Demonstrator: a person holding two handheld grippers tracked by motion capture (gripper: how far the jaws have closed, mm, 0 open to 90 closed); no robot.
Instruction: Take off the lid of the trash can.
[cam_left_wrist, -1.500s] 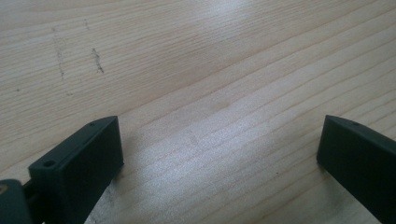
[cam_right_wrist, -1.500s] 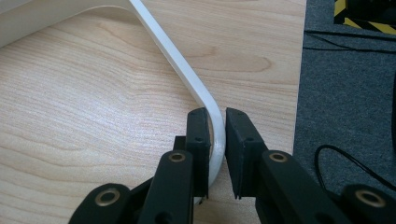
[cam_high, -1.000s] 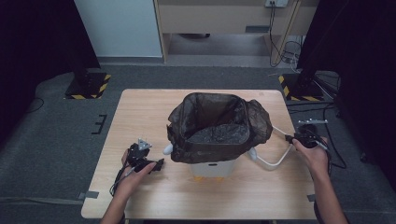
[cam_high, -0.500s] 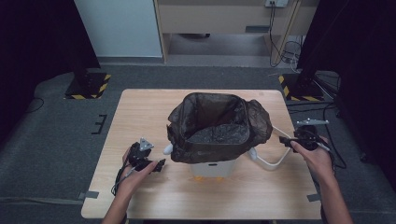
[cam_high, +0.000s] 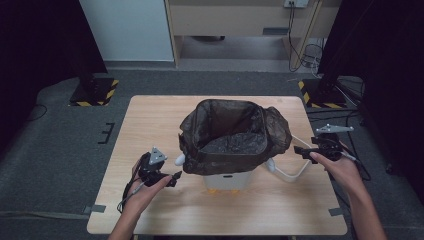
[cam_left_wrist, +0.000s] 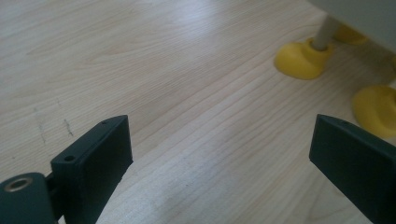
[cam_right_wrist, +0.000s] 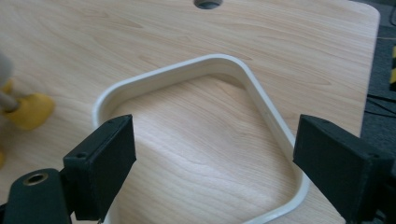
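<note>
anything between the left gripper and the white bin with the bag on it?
Nothing: bare wood of the table between the left gripper and the bin. In the left gripper view, plain tabletop runs from the open jaws to the bin's yellow feet.

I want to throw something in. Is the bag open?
Open. The bag is spread wide over the bin, its edge folded outside, and you can see down inside.

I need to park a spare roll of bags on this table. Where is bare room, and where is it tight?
Bare wood runs along the table's far-left corner and along the near edge, between the two hands. It is crowded mid-table: the bin with its dark bag, and the white handle loop lying on its right.
</note>
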